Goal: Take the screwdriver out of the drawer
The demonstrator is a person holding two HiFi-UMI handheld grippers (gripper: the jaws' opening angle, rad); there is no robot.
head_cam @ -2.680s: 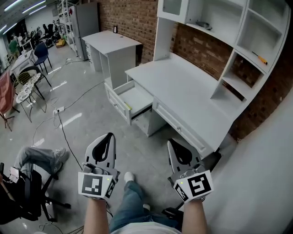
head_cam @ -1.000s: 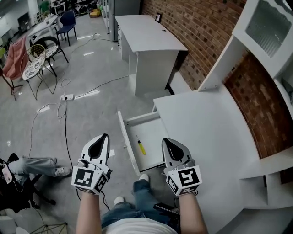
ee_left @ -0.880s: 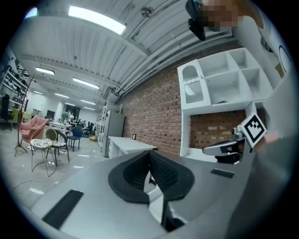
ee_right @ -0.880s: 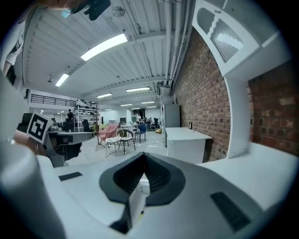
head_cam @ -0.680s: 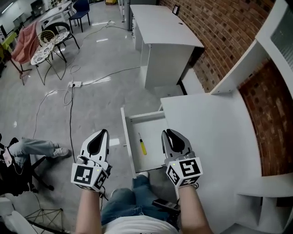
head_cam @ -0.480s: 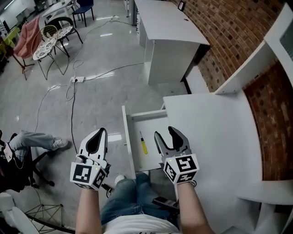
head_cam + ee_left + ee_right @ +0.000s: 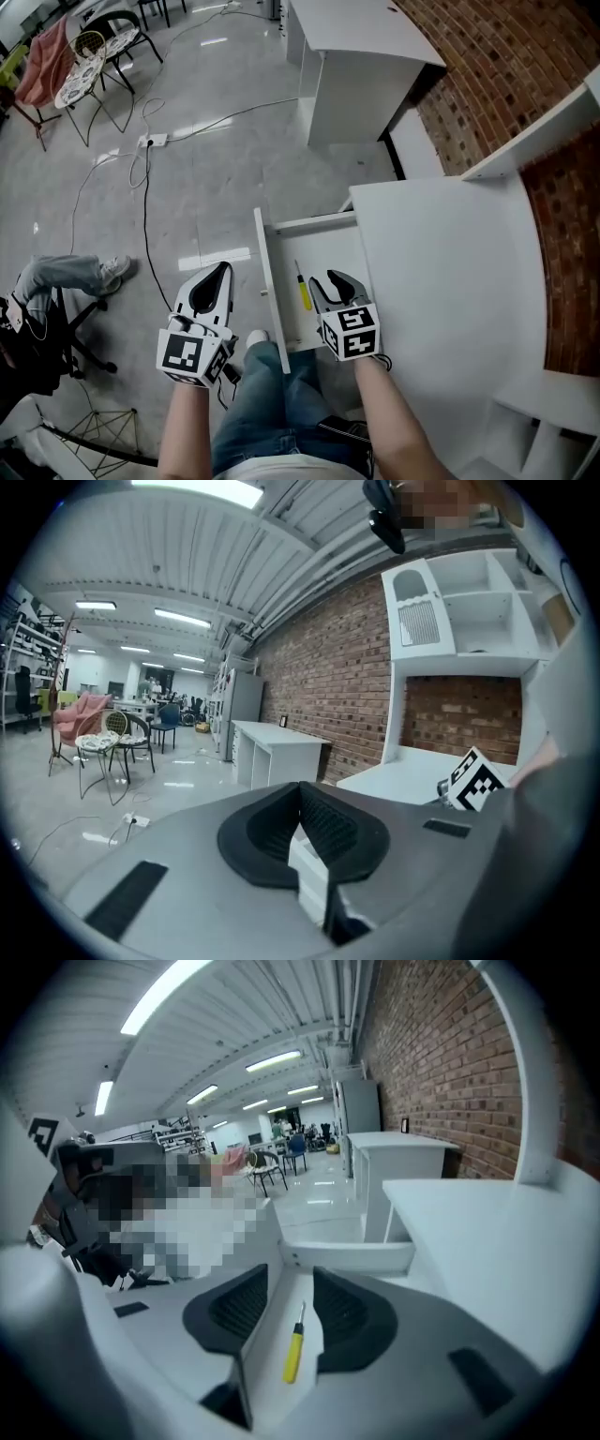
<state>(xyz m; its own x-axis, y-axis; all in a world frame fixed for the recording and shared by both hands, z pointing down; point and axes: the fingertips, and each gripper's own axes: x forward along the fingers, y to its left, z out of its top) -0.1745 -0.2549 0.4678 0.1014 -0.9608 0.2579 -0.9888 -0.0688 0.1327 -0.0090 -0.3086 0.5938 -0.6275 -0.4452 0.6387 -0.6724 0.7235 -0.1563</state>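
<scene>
A small screwdriver (image 7: 303,291) with a yellow handle lies on the floor of the open white drawer (image 7: 270,291), its shaft pointing away from me. My right gripper (image 7: 333,281) hangs low over the drawer just right of it. In the right gripper view the screwdriver (image 7: 294,1354) shows between the two black pads (image 7: 349,1314), below them and untouched; the right gripper (image 7: 291,1279) has its jaws apart and closing. My left gripper (image 7: 223,269) is outside the drawer's left front, tips together, nothing in it. In its own view the left gripper (image 7: 300,789) points level into the room.
The white desk top (image 7: 441,262) lies right of the drawer against a brick wall. A second white desk (image 7: 356,28) stands further off. A cable and power strip (image 7: 145,141) cross the grey floor. My legs (image 7: 272,394) are under the drawer front; a seated person's leg (image 7: 66,277) is at left.
The right gripper, shut a second ago, has opened and sunk into the drawer beside the screwdriver. The left gripper has dropped a little. The view has drawn closer to the drawer.
</scene>
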